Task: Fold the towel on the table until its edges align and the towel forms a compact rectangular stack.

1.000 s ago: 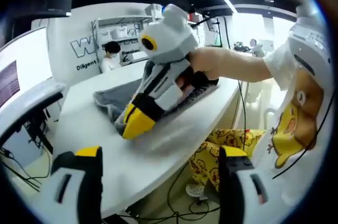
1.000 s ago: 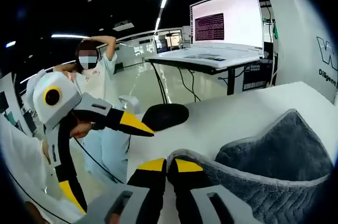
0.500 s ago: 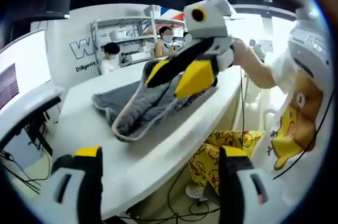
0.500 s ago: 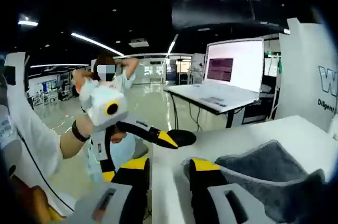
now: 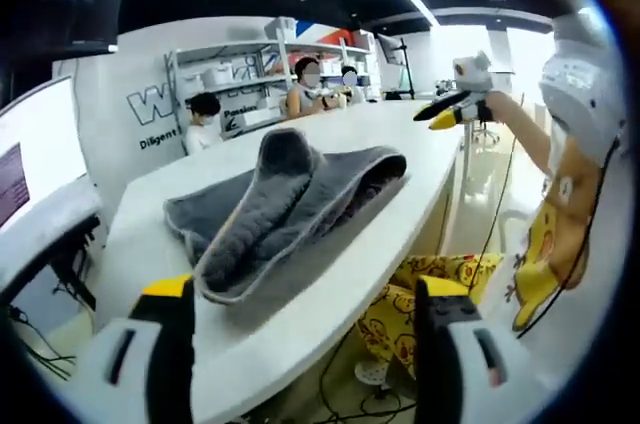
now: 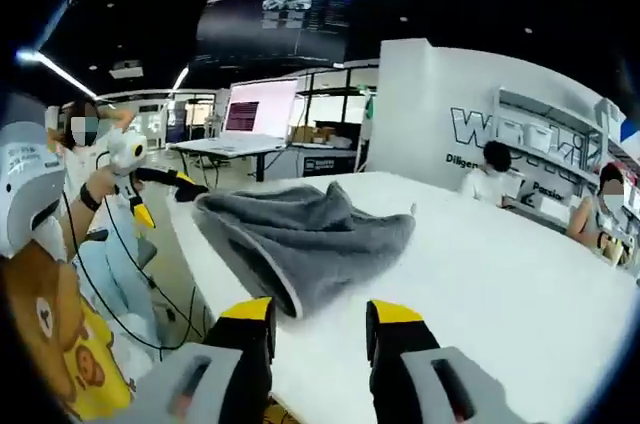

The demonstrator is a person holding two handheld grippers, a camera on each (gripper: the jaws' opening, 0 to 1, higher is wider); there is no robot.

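In the left gripper view, the left gripper had its fingers spread wide apart, holding nothing, over the near edge of the white desk. The grey towel lay crumpled near that edge, one fold humped up along its middle, its pale trim showing at the near corner. Half a second earlier the right gripper had been over the towel with its fingers parted; a second earlier it had been clamped on the cloth. Now the right gripper was off the towel, out past the desk's far right edge, held in a hand

In the right gripper view, the left gripper was at the left, beyond the desk's edge. The towel sat by the left edge of the desk, bunched and unfolded. The right gripper had its fingers apart and empty, just short of the towel's near hem, where a second before they had pinched it
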